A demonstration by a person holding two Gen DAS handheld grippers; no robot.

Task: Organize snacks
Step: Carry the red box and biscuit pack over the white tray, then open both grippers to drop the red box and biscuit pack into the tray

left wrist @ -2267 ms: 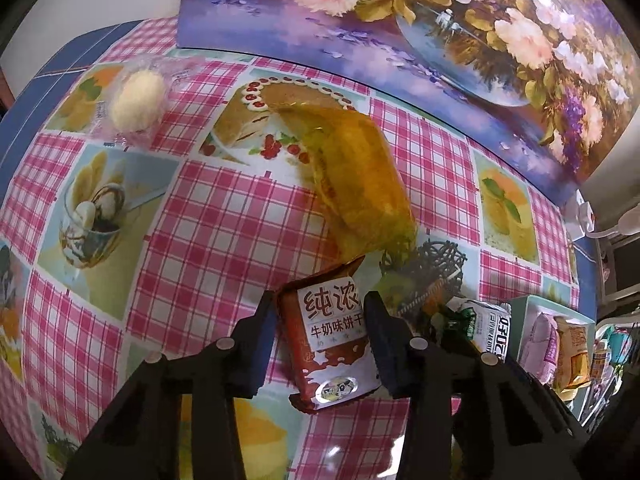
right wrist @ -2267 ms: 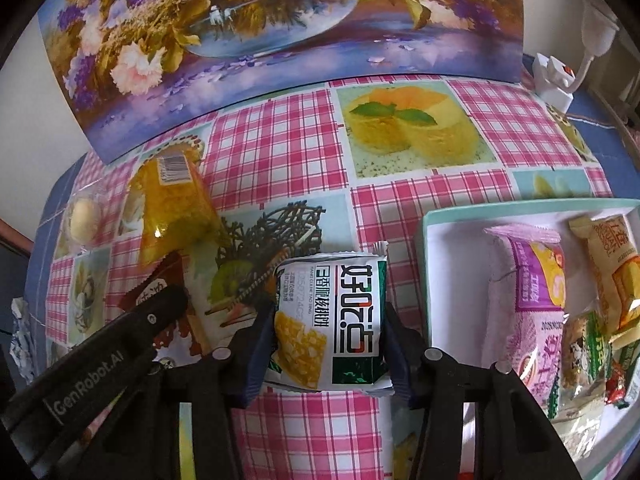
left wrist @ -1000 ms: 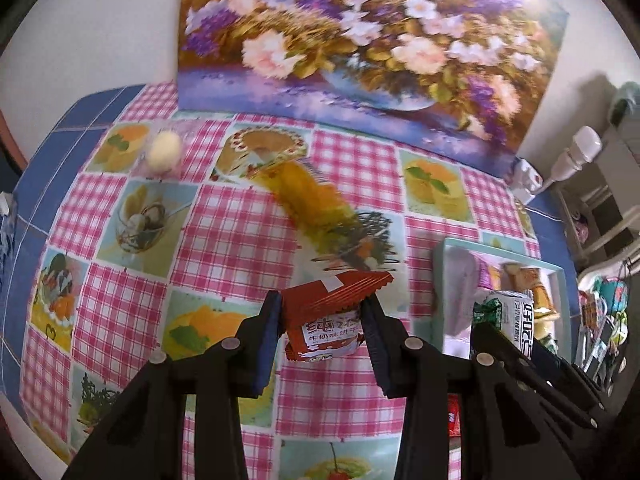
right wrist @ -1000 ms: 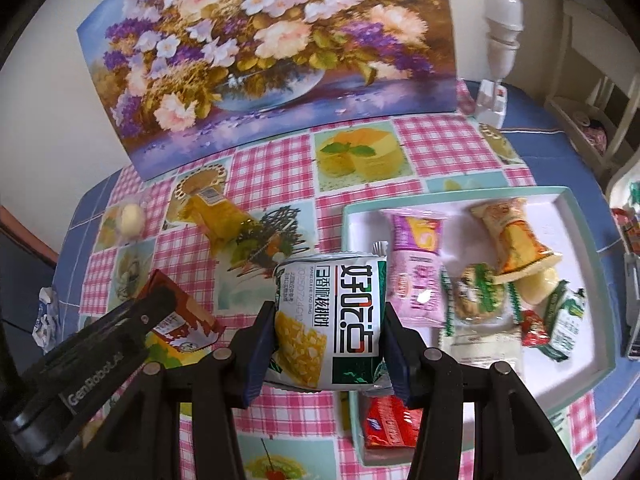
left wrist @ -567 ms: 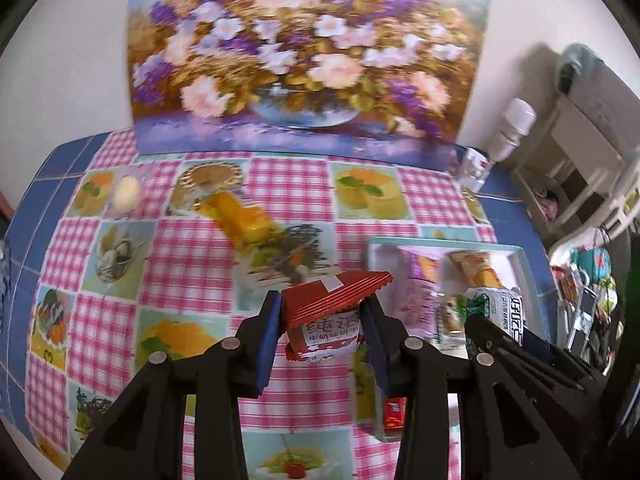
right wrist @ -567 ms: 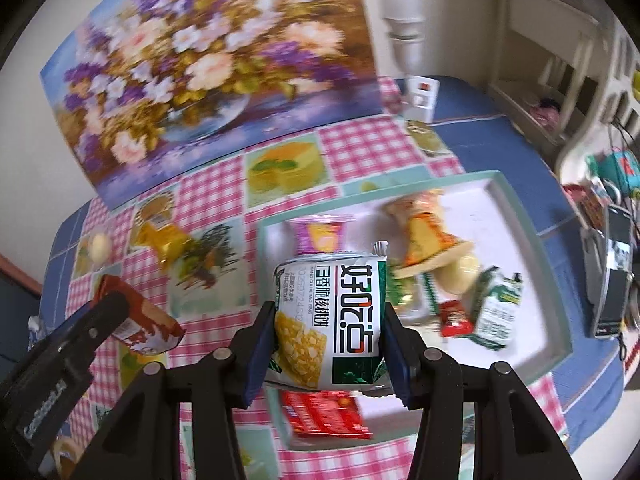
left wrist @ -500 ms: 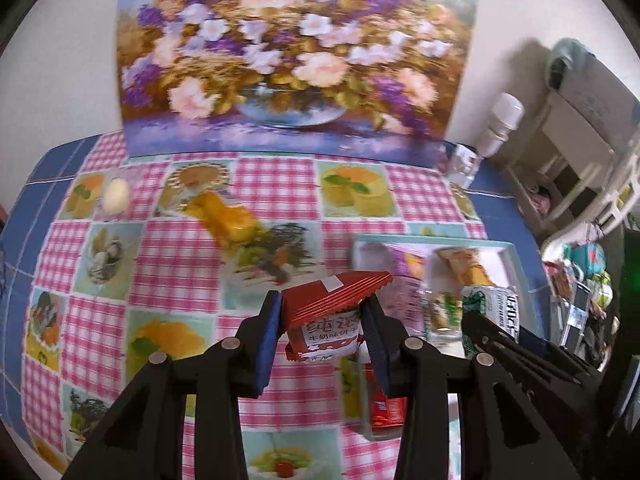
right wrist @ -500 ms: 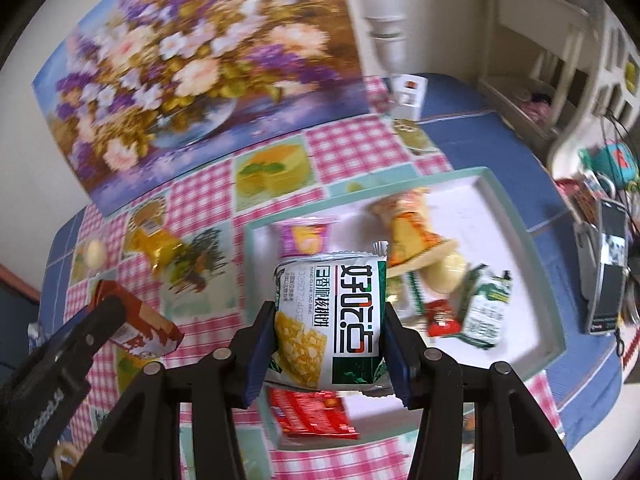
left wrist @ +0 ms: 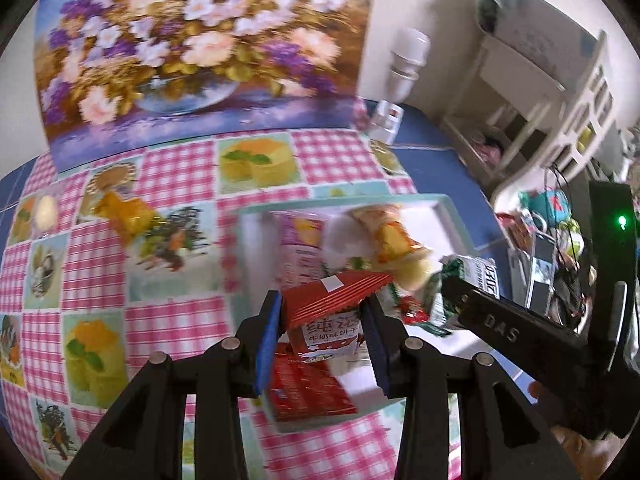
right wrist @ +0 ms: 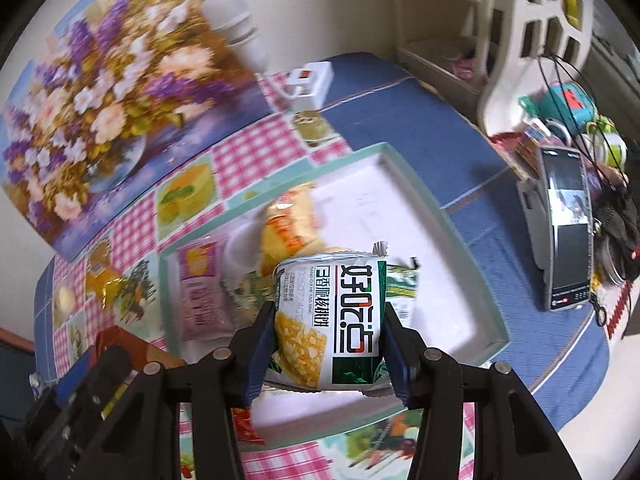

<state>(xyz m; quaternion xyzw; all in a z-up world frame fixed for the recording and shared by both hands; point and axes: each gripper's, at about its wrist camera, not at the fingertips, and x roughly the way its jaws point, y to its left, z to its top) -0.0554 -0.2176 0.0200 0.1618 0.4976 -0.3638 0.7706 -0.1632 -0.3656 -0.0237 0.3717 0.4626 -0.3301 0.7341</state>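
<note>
— While both tongs hang above the tray [right wrist: 448, 216], what do they carry?

— The left gripper [left wrist: 324, 336] pinches a red milk-biscuit packet [left wrist: 330, 316]. The right gripper [right wrist: 330, 344] is pressed on a green-and-white walnut-cake packet [right wrist: 332, 320].

— And below them?

— A pink packet [right wrist: 200, 292] and an orange packet [right wrist: 286, 232] lie in the tray, ahead of the right fingers. A yellow packet [left wrist: 124, 212] lies on the checked tablecloth [left wrist: 172, 316], far ahead-left of the left tongs.

Glossy foil packets [right wrist: 332, 320] (crinkled), smooth plastic tray [right wrist: 436, 216], glossy checked tablecloth [left wrist: 172, 312].
</note>
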